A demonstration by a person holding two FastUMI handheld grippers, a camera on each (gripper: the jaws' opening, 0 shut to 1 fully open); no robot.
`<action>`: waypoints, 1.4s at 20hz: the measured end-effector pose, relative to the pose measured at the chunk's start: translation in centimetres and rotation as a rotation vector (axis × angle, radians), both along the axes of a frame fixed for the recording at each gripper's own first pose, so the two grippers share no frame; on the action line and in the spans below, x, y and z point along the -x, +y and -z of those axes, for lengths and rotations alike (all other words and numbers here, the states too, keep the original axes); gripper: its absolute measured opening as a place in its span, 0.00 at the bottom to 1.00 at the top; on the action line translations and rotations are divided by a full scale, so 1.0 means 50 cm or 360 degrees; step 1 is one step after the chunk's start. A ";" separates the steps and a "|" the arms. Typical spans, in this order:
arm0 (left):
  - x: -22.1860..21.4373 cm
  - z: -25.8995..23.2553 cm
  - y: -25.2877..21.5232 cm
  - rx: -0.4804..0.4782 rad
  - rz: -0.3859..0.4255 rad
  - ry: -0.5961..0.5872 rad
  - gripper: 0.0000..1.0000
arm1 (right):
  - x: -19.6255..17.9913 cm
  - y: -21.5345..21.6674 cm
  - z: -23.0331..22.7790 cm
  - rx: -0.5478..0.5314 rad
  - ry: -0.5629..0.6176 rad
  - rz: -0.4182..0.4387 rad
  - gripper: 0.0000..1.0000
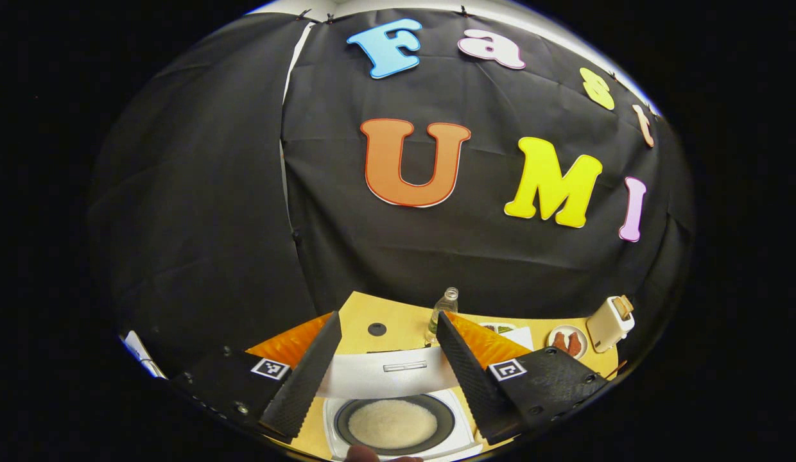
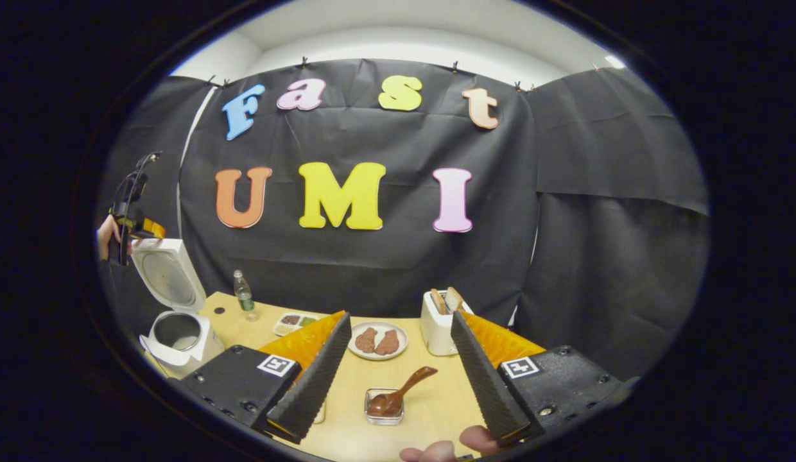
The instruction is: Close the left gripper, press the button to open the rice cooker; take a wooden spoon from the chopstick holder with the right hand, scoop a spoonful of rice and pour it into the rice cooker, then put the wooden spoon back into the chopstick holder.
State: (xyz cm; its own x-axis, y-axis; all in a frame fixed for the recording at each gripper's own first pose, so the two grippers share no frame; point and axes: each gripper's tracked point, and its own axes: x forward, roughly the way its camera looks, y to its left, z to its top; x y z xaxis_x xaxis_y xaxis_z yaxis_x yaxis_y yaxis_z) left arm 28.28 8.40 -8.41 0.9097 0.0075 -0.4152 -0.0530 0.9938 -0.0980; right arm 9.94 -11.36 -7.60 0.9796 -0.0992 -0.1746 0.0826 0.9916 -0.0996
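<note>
Below my left gripper (image 1: 388, 317), which is open, stands the white rice cooker (image 1: 461, 431) with its lid (image 1: 385, 378) swung up. White rice (image 1: 391, 423) lies in its dark inner pot. My right gripper (image 2: 399, 316) is also open and holds nothing. Ahead of it on the table, the wooden spoon (image 2: 404, 388) rests with its bowl in a small clear holder (image 2: 384, 414) and its handle leaning up to the right. In the right gripper view the open rice cooker (image 2: 180, 337) stands at the far left, and a hand holds the left gripper (image 2: 133, 224) above it.
On the yellow table (image 2: 436, 404) stand a white toaster (image 2: 438, 327) with bread, a plate of meat pieces (image 2: 377, 341), a small food tray (image 2: 294, 322) and a plastic bottle (image 2: 244, 295). Black cloth walls close the back and sides. Fingertips (image 2: 436, 450) show at the bottom edge.
</note>
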 end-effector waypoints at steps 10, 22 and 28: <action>0.254 0.244 -0.055 0.0136 0.0004 0.0372 0.95 | 0.024 0.039 0.082 -0.0055 0.0111 -0.0163 1.00; 0.327 0.367 -0.064 0.0147 -0.0085 0.0614 0.95 | 0.016 0.112 0.160 -0.0160 0.0267 -0.0356 1.00; 0.339 0.395 -0.059 -0.0016 -0.0117 0.0669 0.99 | 0.009 0.153 0.198 -0.0181 0.0345 -0.0456 1.00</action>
State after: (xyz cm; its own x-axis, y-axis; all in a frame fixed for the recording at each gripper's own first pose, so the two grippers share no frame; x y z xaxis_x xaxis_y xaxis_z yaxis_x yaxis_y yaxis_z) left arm 11.35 5.45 -28.14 0.6584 0.0721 -0.7492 -0.1573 0.9866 -0.0433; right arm 9.51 -3.69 -17.48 0.9041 0.2055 -0.3748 -0.2105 0.9772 0.0279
